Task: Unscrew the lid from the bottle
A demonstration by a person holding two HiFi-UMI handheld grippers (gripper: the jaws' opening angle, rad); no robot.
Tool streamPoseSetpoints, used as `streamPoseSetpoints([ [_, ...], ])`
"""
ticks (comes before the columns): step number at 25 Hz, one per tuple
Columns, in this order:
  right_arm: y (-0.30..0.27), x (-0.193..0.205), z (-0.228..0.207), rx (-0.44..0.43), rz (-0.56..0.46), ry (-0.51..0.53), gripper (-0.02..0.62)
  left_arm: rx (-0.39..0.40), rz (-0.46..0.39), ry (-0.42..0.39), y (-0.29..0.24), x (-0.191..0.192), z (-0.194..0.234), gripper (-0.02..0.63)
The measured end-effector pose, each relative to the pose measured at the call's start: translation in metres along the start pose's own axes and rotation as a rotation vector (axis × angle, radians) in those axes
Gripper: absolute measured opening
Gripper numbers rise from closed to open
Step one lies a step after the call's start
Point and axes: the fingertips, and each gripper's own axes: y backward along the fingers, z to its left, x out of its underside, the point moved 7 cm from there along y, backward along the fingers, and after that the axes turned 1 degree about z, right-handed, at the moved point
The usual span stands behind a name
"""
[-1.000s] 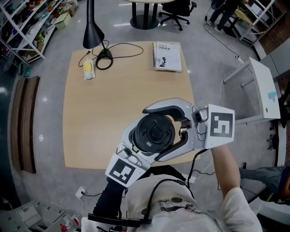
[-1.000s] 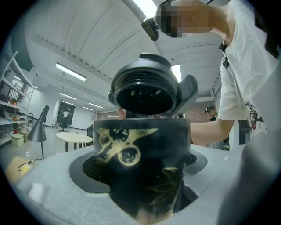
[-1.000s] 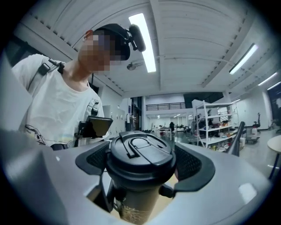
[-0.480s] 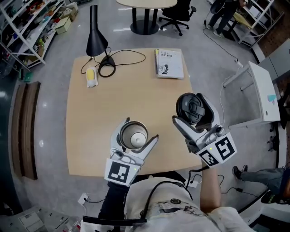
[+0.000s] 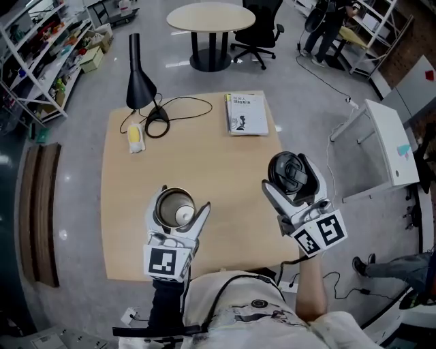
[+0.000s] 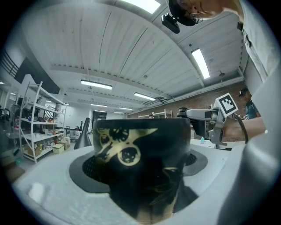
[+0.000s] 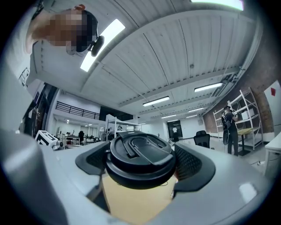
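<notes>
My left gripper (image 5: 176,213) is shut on the bottle (image 5: 174,206), a black bottle with yellow print and a steel inside. Its open mouth faces up, over the near part of the wooden table (image 5: 204,153). In the left gripper view the bottle (image 6: 142,162) fills the space between the jaws. My right gripper (image 5: 291,180) is shut on the black lid (image 5: 289,172), held apart from the bottle over the table's right edge. The right gripper view shows the lid (image 7: 141,158) clamped between both pads, top side toward the camera.
At the table's far side stand a black desk lamp (image 5: 139,85) with its cable, a yellow object (image 5: 135,136) and a booklet (image 5: 245,114). Beyond are a round table (image 5: 210,17) and an office chair (image 5: 259,27). A white desk (image 5: 385,140) stands at the right, shelving (image 5: 41,41) at the left.
One second ago the lid sat on the bottle with both grippers together. The right gripper has since carried the lid off to the right, and the left gripper has drawn the open bottle leftward.
</notes>
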Motion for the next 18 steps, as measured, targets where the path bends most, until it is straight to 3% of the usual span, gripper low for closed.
streamPoseSetpoints([
  [6,0.005,0.009,0.001,0.049,0.042,0.084,0.463,-0.024,0.003,-0.027,-0.012,-0.008,0.008,0.437],
  [18,0.011,0.041,0.003,0.073,0.096,0.064,0.463,-0.043,0.015,-0.022,-0.013,-0.007,-0.009,0.437],
])
